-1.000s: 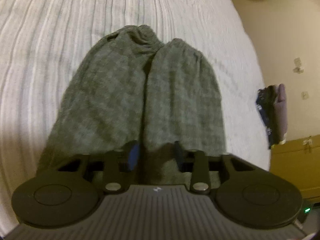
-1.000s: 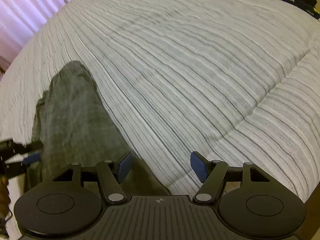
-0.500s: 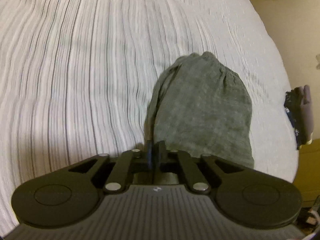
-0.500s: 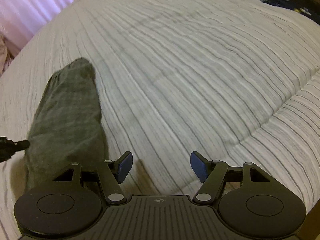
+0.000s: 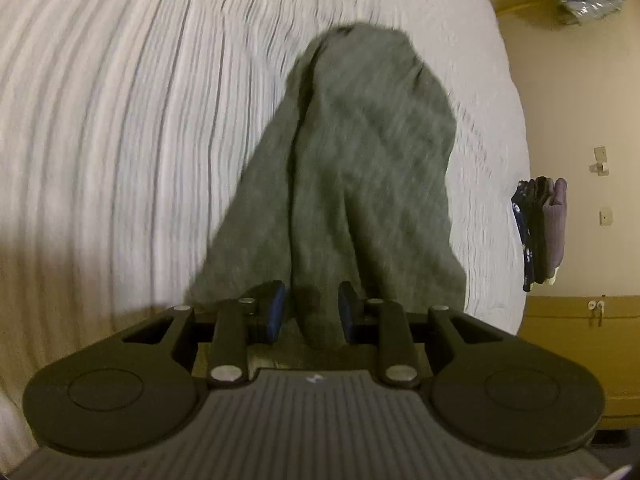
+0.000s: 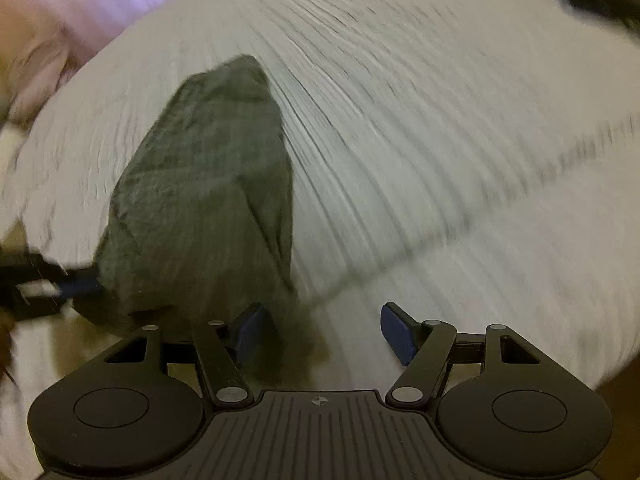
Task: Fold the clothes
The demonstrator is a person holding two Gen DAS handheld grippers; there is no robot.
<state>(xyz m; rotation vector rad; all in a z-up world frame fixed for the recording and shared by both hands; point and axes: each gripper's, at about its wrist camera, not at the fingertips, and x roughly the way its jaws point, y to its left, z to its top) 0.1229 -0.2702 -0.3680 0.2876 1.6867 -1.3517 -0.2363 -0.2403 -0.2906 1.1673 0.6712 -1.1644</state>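
**A:** What's nearest to you?

**B:** My left claw [image 5: 311, 312], its blue-padded fingers [image 5: 275, 312] spread a little, with a fold of the grey-green checked woven garment [image 5: 352, 168] standing in the gap between them. The pads aren't pressed onto the cloth, so I'm not pinching it. My right claw [image 6: 324, 334] is spread wide, with its left pad just beside the near corner of the same garment [image 6: 208, 184] and its right pad over bare bedding.

**A:** And where does the garment lie?

**B:** On the white bed cover with thin grey stripes [image 5: 120, 128]. From the left wrist view it runs away from my claw as a long, narrow heap, doubled lengthwise, with a dark crease down its middle and a gathered far end. From the right wrist view it sits left of centre, and the tip of my left claw [image 6: 78, 286] meets its near-left edge. That view is blurred, so finer folds are hard to read.

**A:** Anything beyond it?

**B:** At the bed's far right edge, a stack of dark and mauve folded clothes [image 5: 542, 232]. Behind that are a yellow-brown wooden cabinet [image 5: 580, 340] and a cream wall [image 5: 580, 92].
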